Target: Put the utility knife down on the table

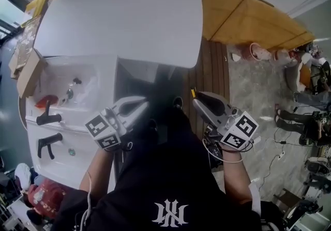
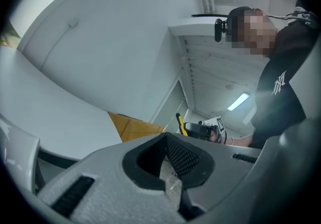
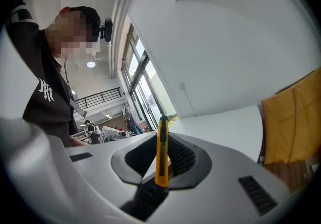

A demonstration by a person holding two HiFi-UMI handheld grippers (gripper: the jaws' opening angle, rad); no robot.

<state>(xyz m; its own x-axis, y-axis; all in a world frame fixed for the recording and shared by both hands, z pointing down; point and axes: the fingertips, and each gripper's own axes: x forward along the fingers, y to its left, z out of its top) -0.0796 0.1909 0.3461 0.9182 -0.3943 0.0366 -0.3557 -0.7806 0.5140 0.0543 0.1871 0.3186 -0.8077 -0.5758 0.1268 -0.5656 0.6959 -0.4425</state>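
The yellow utility knife (image 3: 162, 150) stands upright between the jaws of my right gripper (image 3: 163, 135), which is shut on it. In the head view its tip (image 1: 193, 91) pokes out ahead of the right gripper (image 1: 202, 101), held at waist height short of the white table (image 1: 119, 23). My left gripper (image 1: 135, 108) hangs level with it on the left, jaws together. In the left gripper view the left gripper (image 2: 165, 135) is shut, with only a scrap of clear film at the pads. The knife (image 2: 178, 122) shows far off to the right there.
A white unit (image 1: 67, 121) with two black handles (image 1: 49, 118) stands at the left, with a red object (image 1: 44, 101) on it. A cardboard box (image 1: 26, 69) sits beside it. A wooden platform (image 1: 248, 17) lies right of the table. Cables and clutter lie on the floor at the right.
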